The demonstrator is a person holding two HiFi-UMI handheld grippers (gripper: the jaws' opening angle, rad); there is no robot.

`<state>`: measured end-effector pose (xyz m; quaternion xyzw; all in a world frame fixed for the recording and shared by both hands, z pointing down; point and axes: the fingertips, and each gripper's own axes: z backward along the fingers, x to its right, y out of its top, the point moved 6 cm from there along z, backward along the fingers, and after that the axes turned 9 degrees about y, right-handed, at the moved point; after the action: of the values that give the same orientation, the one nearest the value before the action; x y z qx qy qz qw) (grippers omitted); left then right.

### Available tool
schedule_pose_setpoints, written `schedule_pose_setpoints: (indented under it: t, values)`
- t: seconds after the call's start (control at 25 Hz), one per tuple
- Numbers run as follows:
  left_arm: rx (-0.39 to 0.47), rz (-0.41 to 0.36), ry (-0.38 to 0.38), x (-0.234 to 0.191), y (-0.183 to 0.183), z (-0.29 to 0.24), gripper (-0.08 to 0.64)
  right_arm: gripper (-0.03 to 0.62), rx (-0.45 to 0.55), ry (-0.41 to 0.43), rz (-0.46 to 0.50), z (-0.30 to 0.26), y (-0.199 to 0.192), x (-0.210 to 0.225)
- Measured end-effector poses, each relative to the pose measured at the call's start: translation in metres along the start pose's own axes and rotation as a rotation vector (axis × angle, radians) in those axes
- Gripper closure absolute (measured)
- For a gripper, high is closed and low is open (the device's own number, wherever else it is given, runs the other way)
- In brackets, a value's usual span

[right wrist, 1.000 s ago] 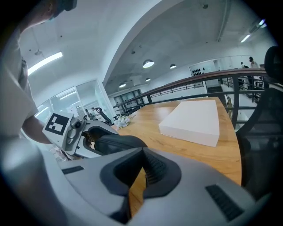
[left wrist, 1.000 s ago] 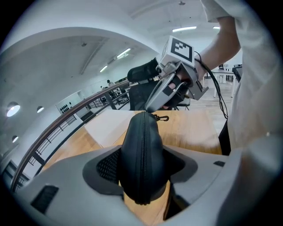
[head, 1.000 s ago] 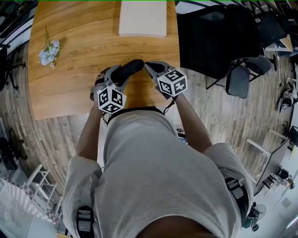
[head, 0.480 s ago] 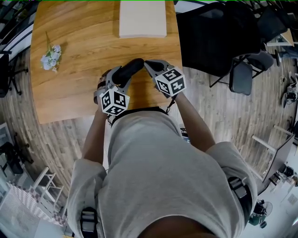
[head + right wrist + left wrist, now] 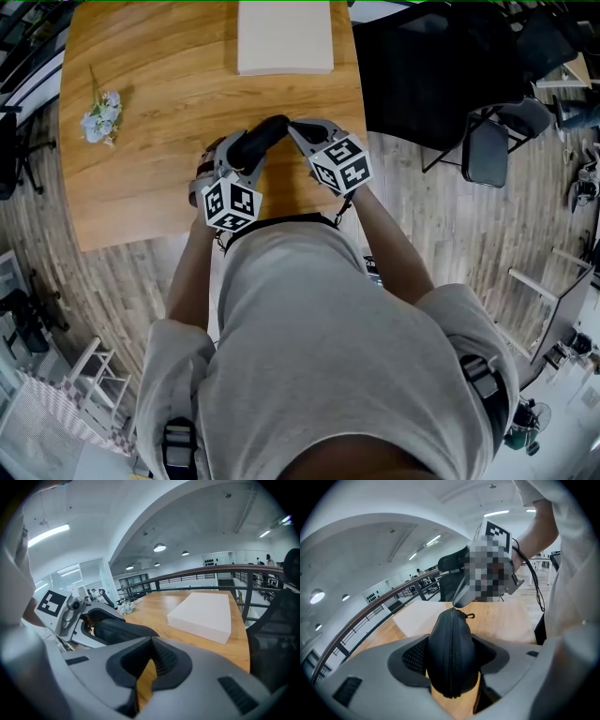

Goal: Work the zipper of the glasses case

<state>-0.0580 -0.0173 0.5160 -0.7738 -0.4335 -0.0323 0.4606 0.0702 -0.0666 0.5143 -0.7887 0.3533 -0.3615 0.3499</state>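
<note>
Gripping the black, rounded, zip-up glasses case (image 5: 451, 644) across its width, the left hand-held gripper (image 5: 242, 157) has its grey jaws spread wide, with the dark pads pressed against the case's two sides. The case is held just above the near part of the brown wooden bench (image 5: 159, 141), its closed zipper seam (image 5: 450, 667) facing up and running lengthwise away from that gripper. The right hand-held gripper (image 5: 295, 128) meets the case's far end with its jaws pressed together; whether anything is pinched between the tips cannot be made out. A small metal ring (image 5: 469, 616) sticks out just beside that end. Farther back on the bench lies a flat white rectangular box (image 5: 285, 37), and a small bunch of pale flowers (image 5: 99, 108) rests near the left edge, well apart from the case.
</note>
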Motion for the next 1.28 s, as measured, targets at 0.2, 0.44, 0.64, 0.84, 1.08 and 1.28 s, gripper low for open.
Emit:
schedule_pose_setpoints:
  t: [0.2,0.44,0.64,0.84,1.08,1.28]
  values:
    - [0.002,-0.012,0.008,0.0,0.001,-0.001,0.291,0.566,0.008,0.001,-0.012,0.0,0.001,0.0]
    - [-0.021,0.031,0.022,-0.004,0.001,-0.006,0.291,0.567,0.01,0.01,0.02,-0.005,0.009,-0.01]
    - [-0.029,0.021,0.018,-0.004,0.003,-0.007,0.291,0.568,0.013,0.016,0.022,-0.004,0.011,-0.016]
    - [-0.029,0.037,0.021,-0.005,0.002,-0.009,0.291,0.567,0.014,0.012,0.038,-0.006,0.013,-0.018]
    - [-0.03,0.034,0.022,-0.005,0.005,-0.011,0.291,0.568,0.019,0.015,0.047,-0.004,0.015,-0.021]
    - [-0.039,0.043,0.021,-0.006,0.005,-0.014,0.291,0.568,0.024,0.035,0.064,-0.007,0.019,-0.031]
